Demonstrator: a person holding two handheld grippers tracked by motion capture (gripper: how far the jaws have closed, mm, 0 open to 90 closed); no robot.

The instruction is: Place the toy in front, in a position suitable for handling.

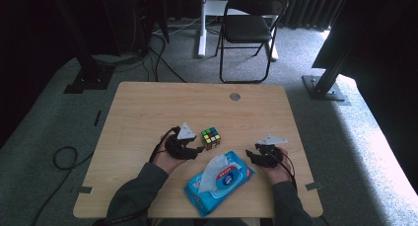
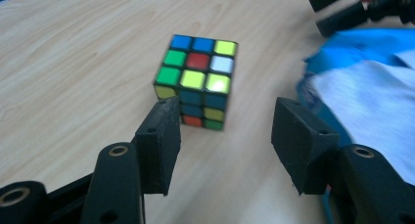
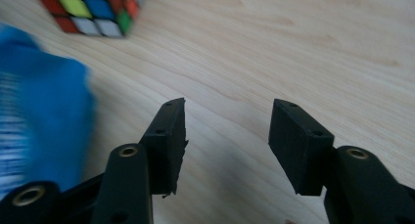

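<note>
Nearest to us in the left gripper view are the two black jaws of the left gripper, standing part open with nothing but bare wood between them. We take as our landmark the small scrambled puzzle cube, a black-framed plastic block of coloured squares: its top face shows blue, green, red, white and yellow-green stickers, and its near side shows yellow, dark blue, orange and green ones. The cube stands flat on the pale wooden table, just beyond the left gripper's jaw tips and slightly towards its left jaw; the pads do not touch it.

From the high view we see the left gripper just beside the cube, on its near left, held in the person's left hand. The blue soft plastic pack of wet wipes, with a white wipe drawn up from its lid, lies near the cube on the side closer to the person. The right gripper is farther from the cube, beyond the pack's far right corner.

In the right gripper view the right gripper also stands part open over bare wood, gripping nothing; the cube sits well ahead of it, off to the left, and the blurred blue pack lies beside its left jaw.
</note>
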